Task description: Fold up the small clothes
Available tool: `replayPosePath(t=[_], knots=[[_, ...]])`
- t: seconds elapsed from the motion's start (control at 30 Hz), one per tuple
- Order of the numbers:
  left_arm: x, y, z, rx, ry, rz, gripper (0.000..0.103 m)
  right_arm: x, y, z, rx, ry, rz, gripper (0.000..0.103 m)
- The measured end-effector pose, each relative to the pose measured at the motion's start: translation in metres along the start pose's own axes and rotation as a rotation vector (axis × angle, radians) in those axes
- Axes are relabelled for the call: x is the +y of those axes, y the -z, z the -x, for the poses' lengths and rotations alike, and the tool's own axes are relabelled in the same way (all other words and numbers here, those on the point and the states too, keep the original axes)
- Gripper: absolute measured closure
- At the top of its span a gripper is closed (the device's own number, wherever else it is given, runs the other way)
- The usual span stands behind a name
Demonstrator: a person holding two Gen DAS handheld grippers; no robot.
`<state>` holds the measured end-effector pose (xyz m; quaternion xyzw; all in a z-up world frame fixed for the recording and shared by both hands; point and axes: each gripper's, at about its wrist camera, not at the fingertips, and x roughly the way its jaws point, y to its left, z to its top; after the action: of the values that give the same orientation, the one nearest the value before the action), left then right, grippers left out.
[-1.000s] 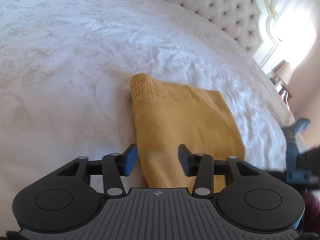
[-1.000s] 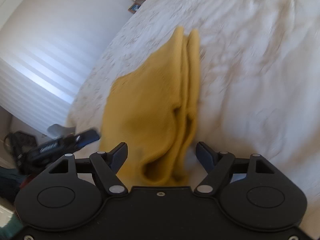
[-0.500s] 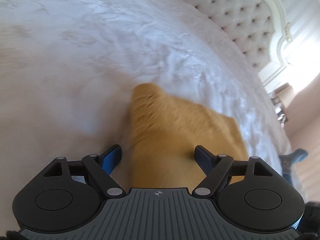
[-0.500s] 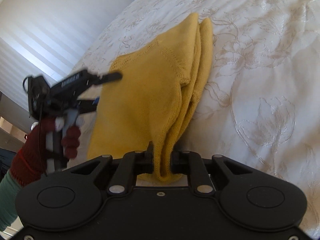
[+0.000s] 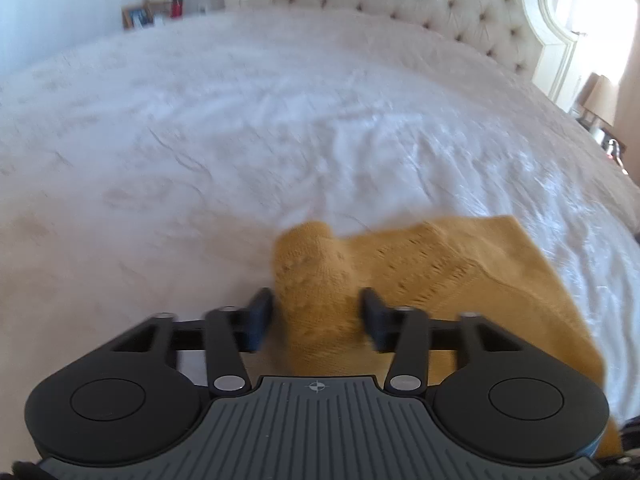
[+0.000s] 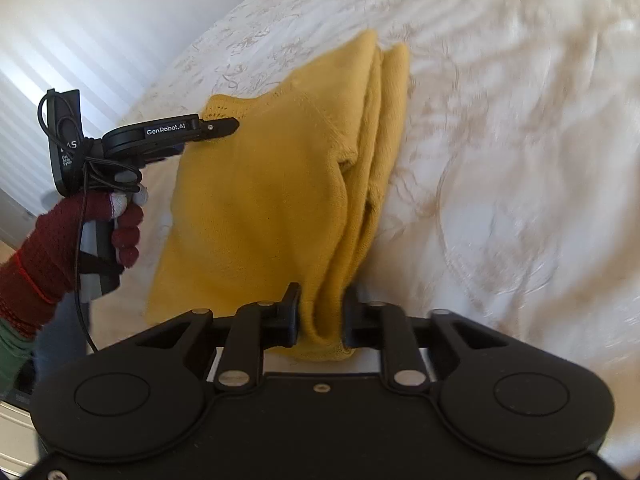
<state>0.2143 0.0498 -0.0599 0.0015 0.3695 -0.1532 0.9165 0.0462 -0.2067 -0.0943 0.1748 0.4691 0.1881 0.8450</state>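
Observation:
A mustard-yellow knitted garment [image 5: 460, 264] [image 6: 260, 200] lies folded in layers on the white bedspread [image 5: 280, 120]. My left gripper [image 5: 316, 312] has a raised ridge of its corner between the blue pads, and both pads touch the knit as the jaws are closing. In the right wrist view the left gripper [image 6: 232, 125] reaches over the garment's far left corner, held by a hand in a dark red glove [image 6: 120, 216]. My right gripper [image 6: 322, 316] pinches the near folded edge; its jaws are opening a little, with the fabric still squeezed between them.
A tufted headboard [image 5: 420, 4] bounds the bed's far end, with a lamp [image 5: 600, 96] to its right and picture frames [image 5: 138, 16] at the back left. The embroidered bedspread [image 6: 520, 160] stretches right of the garment. The bed's edge drops off at left [image 6: 132, 148].
The left jaws widened over the flat knit, then narrowed on a bunched ridge. The right jaws closed on the folded near edge and have since eased apart slightly. The left gripper shifted along the garment.

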Motion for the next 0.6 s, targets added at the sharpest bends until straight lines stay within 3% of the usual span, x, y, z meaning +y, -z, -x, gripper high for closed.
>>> replayPosePath(t=[0.03,0.13,0.23,0.33,0.5,0.6], knots=[[0.003,0.0,0.006,-0.011,-0.017,0.015,0.033,0.005,0.0,0.004,-0.008,0.039,0.027,0.053],[0.006,0.0,0.033,-0.07,-0.035,0.032,0.027,0.019,-0.002,0.023,-0.091,0.142,0.115,0.031],[0.003,0.007,0.055,-0.094,-0.072,0.015,0.011,0.032,-0.011,0.035,-0.209,0.202,0.203,0.029],[-0.002,0.01,0.056,-0.071,-0.093,0.014,0.009,0.044,-0.032,0.024,-0.291,0.218,0.273,0.025],[-0.004,0.0,0.036,-0.053,-0.135,0.012,0.009,0.054,-0.074,-0.016,-0.322,0.209,0.32,0.025],[0.0,-0.005,0.026,-0.05,-0.161,0.024,0.009,0.046,-0.085,-0.041,-0.296,0.255,0.349,0.026]])
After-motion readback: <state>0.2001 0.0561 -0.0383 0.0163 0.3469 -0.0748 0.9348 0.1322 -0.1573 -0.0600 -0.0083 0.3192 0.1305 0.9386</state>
